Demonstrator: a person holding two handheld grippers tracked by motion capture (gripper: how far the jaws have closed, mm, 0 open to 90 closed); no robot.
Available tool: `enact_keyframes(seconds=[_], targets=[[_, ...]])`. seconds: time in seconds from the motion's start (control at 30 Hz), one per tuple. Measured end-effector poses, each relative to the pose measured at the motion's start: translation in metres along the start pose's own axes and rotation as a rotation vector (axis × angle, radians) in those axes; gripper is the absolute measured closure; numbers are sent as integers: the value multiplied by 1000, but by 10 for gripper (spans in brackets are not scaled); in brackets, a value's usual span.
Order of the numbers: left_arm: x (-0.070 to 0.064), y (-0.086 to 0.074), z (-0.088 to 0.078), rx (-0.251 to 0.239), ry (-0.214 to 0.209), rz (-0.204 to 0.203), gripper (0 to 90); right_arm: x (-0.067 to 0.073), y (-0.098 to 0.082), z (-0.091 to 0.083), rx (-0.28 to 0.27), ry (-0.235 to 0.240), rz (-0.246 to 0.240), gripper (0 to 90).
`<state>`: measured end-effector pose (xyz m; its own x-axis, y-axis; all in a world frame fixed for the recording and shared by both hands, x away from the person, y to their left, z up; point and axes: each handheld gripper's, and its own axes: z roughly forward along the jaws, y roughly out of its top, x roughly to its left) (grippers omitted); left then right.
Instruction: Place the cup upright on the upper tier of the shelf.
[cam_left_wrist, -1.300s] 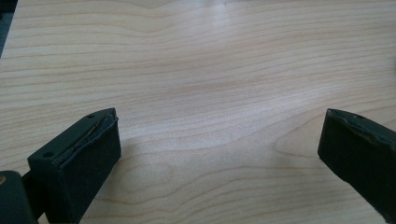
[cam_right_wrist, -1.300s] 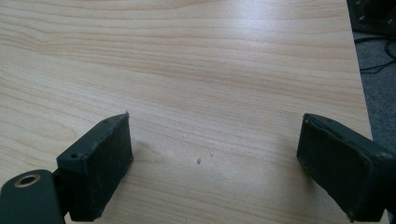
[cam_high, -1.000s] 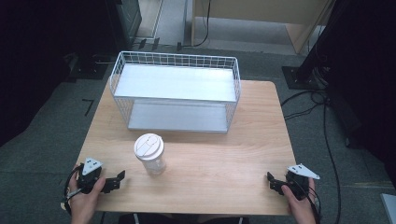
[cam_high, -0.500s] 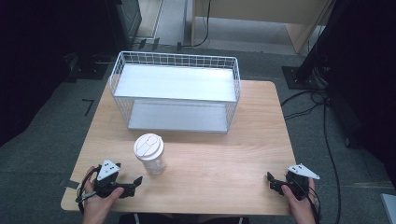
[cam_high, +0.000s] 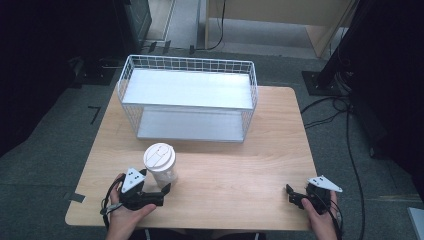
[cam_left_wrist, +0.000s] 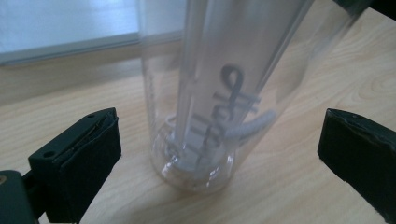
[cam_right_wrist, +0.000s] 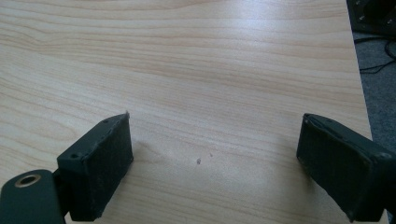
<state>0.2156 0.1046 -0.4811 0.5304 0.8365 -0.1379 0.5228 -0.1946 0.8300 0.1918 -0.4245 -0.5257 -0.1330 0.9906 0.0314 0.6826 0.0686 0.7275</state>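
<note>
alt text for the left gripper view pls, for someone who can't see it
A clear plastic cup with grey lettering stands upright on a light wooden table, centred between the left gripper's two open black jaws, which don't touch it. A pale shelf edge runs behind.

A wire rack (cam_high: 187, 97) is standing along the table's (cam_high: 260, 165) far edge. A lidded cup (cam_high: 160, 164) is sitting before it, toward the near left corner. The left claw (cam_high: 162, 192) is lying just beside the cup, at the near edge; the right claw (cam_high: 291, 194) is resting near the near right corner.
</note>
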Motion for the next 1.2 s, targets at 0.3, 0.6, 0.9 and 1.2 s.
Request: enact_keyframes(seconds=[0.3, 0.6, 0.9, 1.2], targets=[[-17, 12, 13, -107, 96, 16, 68, 0, 0, 0, 0, 0, 0, 103], [-23, 20, 18, -221, 145, 14, 139, 0, 0, 0, -1, 0, 0, 103], [-26, 29, 17, -279, 144, 12, 140, 0, 0, 0, -1, 0, 0, 104], [-24, 34, 17, -373, 160, 4, 147, 0, 0, 0, -1, 0, 0, 103]])
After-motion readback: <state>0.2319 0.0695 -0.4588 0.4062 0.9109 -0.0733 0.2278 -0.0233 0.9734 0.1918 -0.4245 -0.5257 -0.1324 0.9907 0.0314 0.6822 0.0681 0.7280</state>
